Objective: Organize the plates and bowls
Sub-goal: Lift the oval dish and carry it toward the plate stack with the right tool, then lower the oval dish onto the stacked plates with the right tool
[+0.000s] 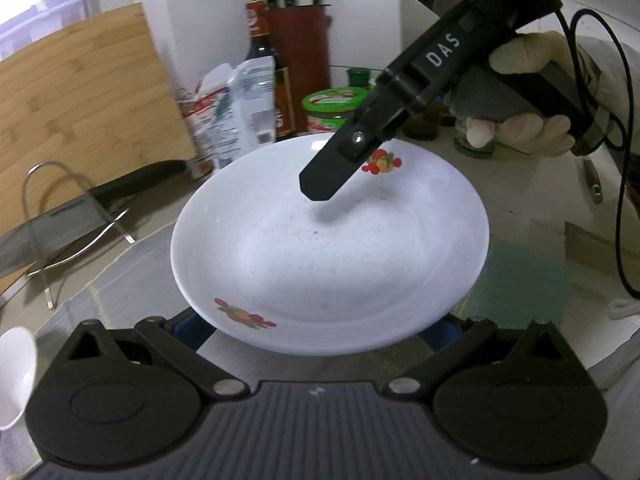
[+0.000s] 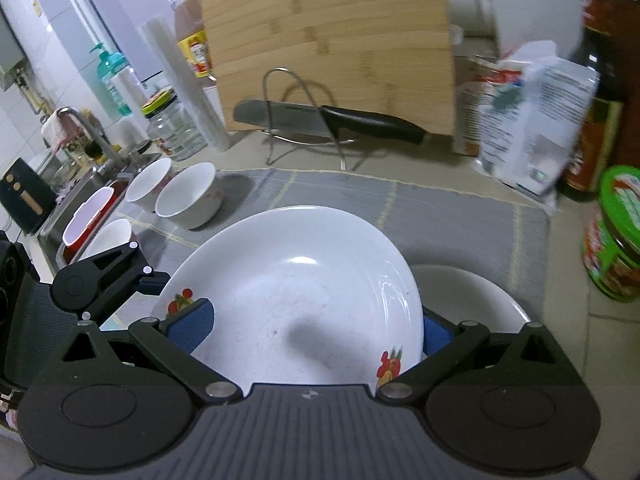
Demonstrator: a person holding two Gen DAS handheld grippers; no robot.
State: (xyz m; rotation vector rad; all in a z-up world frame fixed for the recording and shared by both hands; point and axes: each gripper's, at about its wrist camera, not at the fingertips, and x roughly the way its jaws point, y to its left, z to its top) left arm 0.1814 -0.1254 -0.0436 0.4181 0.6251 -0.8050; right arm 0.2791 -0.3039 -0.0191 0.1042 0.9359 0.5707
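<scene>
A white plate (image 1: 328, 264) with fruit decals fills the middle of both views (image 2: 296, 300). It looks raised and tilted above the grey mat (image 2: 460, 216). My left gripper (image 1: 316, 324) is open, its blue pads wide apart and mostly hidden under the plate's near rim. My right gripper (image 2: 312, 326) is also open and straddles the opposite rim. One pad (image 2: 192, 320) lies over the plate's face and the other sits behind its edge. A second white dish (image 2: 480, 296) lies on the mat beneath. Three white bowls (image 2: 188, 194) stand at the mat's left end.
A wire rack (image 2: 280, 80) holds a black-handled knife (image 2: 372, 122) in front of a bamboo board (image 2: 328, 52). Food bags (image 2: 532, 120), bottles and a green-lidded jar (image 2: 616, 236) crowd the right. The sink (image 2: 80, 172) lies left. A gloved hand (image 1: 520, 128) holds the right gripper.
</scene>
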